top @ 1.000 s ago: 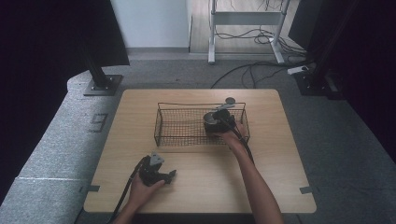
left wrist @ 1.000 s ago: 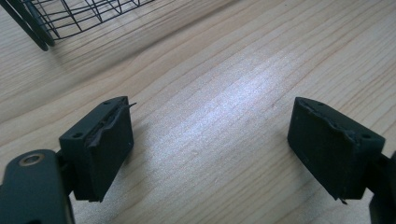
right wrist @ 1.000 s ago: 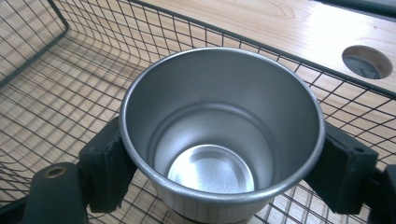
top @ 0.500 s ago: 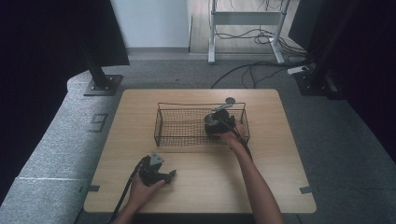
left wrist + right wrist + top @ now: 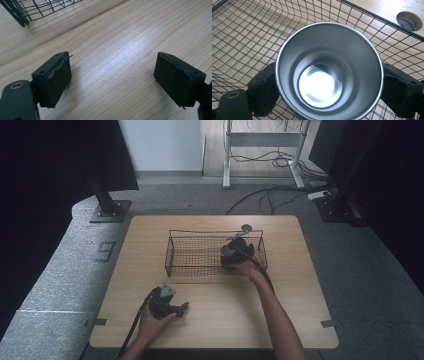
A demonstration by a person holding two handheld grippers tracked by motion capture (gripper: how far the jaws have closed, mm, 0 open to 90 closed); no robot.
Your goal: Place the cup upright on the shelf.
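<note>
A steel cup point(image 5: 352, 50) stands upright inside the black wire basket point(image 5: 200, 232), mouth up and empty. My right gripper point(image 5: 330, 73) reaches down into the basket's right end point(image 5: 231, 254) with one jaw on each side of the cup. Its jaws have just been opening, and the cup is still between them with its rim hiding the pads. My left gripper point(image 5: 182, 307) rests low over the table near the front left. In the left gripper view its jaws point(image 5: 112, 75) stand wide apart over bare wood with nothing between them.
The basket point(image 5: 249, 30) sits mid-table, and its near corner point(image 5: 17, 12) lies ahead of the left gripper. A small grey round disc point(image 5: 246, 227) is set in the tabletop just behind the basket point(image 5: 409, 21). Cables trail from both grippers toward the front edge.
</note>
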